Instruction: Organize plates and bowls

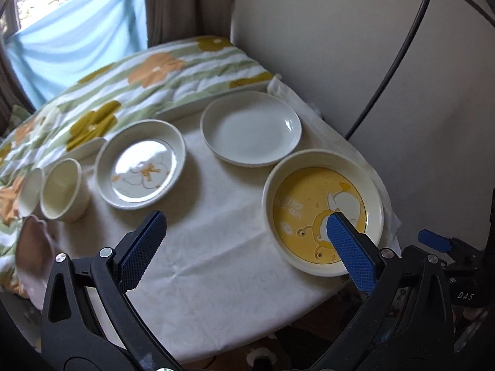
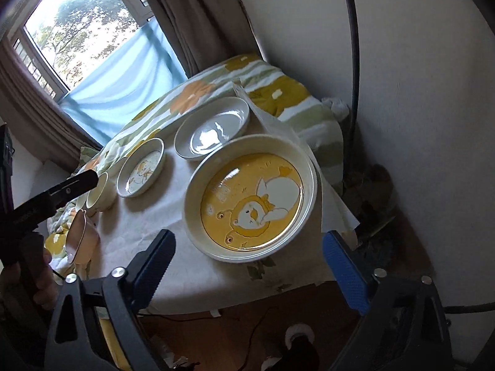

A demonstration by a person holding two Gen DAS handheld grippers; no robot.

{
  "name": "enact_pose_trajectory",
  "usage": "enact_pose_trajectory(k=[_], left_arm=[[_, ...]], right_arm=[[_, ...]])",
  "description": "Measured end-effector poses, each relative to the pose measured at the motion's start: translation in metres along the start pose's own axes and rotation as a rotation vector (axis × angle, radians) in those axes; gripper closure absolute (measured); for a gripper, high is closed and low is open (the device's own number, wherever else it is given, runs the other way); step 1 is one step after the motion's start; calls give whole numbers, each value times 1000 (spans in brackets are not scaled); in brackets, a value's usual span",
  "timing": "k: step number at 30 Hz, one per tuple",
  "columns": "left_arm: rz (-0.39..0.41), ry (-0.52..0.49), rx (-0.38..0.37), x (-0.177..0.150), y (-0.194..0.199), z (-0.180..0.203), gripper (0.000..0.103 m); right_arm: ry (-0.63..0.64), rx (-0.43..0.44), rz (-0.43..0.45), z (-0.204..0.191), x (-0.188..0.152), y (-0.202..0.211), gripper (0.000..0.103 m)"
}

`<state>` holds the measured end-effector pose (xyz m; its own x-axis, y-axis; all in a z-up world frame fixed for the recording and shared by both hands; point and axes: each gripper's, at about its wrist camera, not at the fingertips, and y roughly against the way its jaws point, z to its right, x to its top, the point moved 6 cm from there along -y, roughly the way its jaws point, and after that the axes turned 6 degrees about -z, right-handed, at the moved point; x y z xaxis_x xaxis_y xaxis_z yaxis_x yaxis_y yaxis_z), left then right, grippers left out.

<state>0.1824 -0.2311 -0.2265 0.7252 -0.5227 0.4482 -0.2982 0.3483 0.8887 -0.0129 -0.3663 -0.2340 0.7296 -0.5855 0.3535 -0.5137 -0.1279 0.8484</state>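
A yellow cartoon plate (image 1: 312,213) (image 2: 250,198) lies at the table's near right. A plain white plate (image 1: 250,128) (image 2: 213,131) lies behind it. A white plate with an orange drawing (image 1: 142,165) (image 2: 142,170) lies left of centre. Two cream cups (image 1: 63,190) (image 2: 100,193) stand at the left, and a pink bowl (image 1: 34,247) (image 2: 80,238) lies tipped at the left edge. My left gripper (image 1: 244,232) is open and empty above the table's front; its right finger overlaps the yellow plate. My right gripper (image 2: 247,247) is open and empty, just in front of the yellow plate.
The round table (image 1: 216,247) has a white cloth and meets a bed with a flowered quilt (image 1: 123,77) behind. A wall and a black cable (image 1: 393,71) are at the right. My left gripper's black body (image 2: 46,198) shows at the right wrist view's left.
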Motion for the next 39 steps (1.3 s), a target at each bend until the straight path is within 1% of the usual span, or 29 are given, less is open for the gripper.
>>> enact_pose_trajectory(k=[1,3,4,5,7,8,10,11,12,13,14,15,16,17,20,24,27,32,35,39], left_arm=[[-31,-4,-17,3,-16,3,1],[-91,-18,-38,6,-45,6,5],[-120,-28,-32,8,-58,6,11],[-148,-39,-28,9,-70,8,19],[-197,-60,-30,11,-89,11,27],[-216,-72,-30,12,-98,12,29],[-243,-95,-26,13,-112,14,33],[-258,-105,-25,14,-118,14,39],[-273,-112,-28,14,-125,15,43],[-289,-116,-33,13,-130,16,50],[-302,-121,-35,14,-136,17,54],[-312,-125,-37,15,-141,18,56],[-318,-128,-39,14,-144,18,59],[-324,-130,-42,14,-146,18,65],[-348,-130,-56,14,-155,20,77],[-360,-123,-91,13,-157,21,80],[-358,-134,-108,12,-160,25,81],[-356,-127,-105,15,-165,24,82],[-356,-135,-90,15,-165,22,81],[-350,-129,-96,10,-156,25,82]], right_arm=[[-20,19,-26,8,1,-11,24],[-42,40,-67,17,2,-28,33],[-54,45,-85,23,3,-38,35],[-62,53,-97,27,4,-44,38],[-77,70,-115,34,8,-55,42],[-82,73,-122,37,10,-60,44],[-95,81,-136,43,15,-69,48],[-99,83,-143,46,17,-72,51],[-102,84,-148,48,20,-76,53],[-104,84,-152,50,22,-78,55],[-104,85,-156,51,24,-80,59],[-104,84,-160,52,25,-81,64],[-104,83,-164,54,28,-83,68],[-104,84,-168,56,31,-86,70],[-103,66,-163,59,35,-88,77],[-109,53,-161,64,40,-91,86],[-107,57,-167,67,44,-94,87],[-101,54,-175,66,44,-96,87],[-91,47,-175,66,45,-97,87],[-81,39,-180,64,45,-97,87]])
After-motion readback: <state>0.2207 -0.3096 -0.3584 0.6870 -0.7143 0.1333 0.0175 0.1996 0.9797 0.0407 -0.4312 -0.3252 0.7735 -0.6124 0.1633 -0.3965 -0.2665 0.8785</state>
